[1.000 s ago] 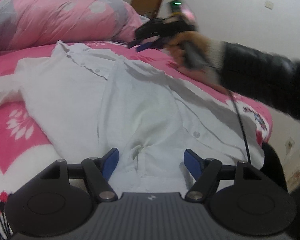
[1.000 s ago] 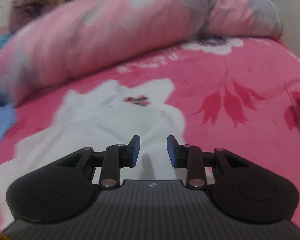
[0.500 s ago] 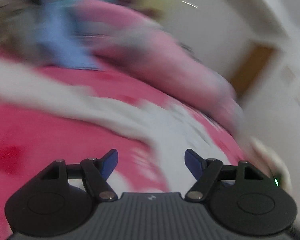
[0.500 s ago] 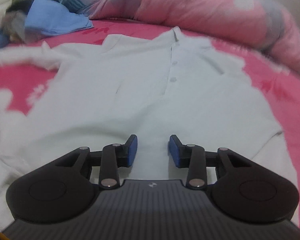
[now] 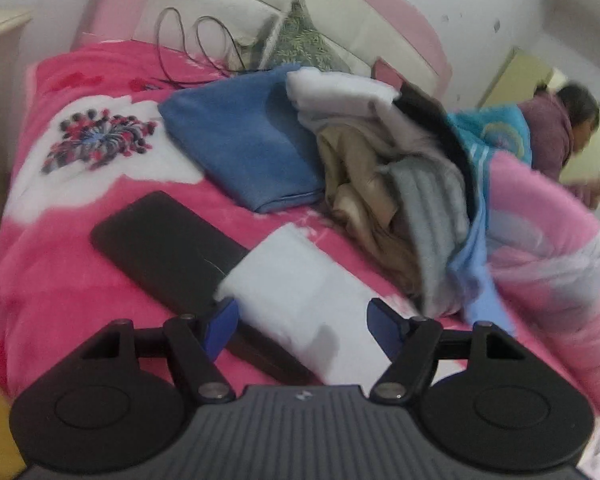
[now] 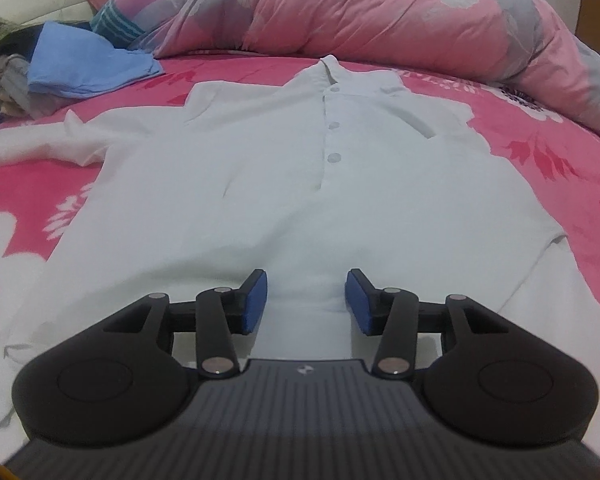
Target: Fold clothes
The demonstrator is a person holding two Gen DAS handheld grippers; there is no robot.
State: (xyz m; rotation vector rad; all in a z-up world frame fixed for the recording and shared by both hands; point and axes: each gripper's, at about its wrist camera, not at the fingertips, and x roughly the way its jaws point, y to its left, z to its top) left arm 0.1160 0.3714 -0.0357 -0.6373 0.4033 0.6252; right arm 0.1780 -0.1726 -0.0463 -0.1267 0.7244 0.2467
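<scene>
White shirt [image 6: 284, 184]: one item, spread face up on the pink floral bed [image 6: 560, 168], collar towards the rolled pink duvet [image 6: 380, 12], hem nearest the viewer.

Right hand-held gripper [image 6: 306, 304]: poised low over the hem at the shirt's midline, jaws opening, blue pads apart with cloth under the gap but nothing pinched; probably setting up a hem grasp.

Left hand-held gripper [image 5: 302, 326]: wide apart, holding nothing, aimed at the shirt's white sleeve [image 5: 288, 288], which overlaps a dark phone [image 5: 168, 248]; likely chosen as the first part to fold inward.

Condition: pale, buttoned placket, body fairly smooth, sleeve side rumpled, unfolded.

Nearby: blue folded cloth [image 5: 244, 148], heap of mixed garments [image 5: 400, 184].
</scene>
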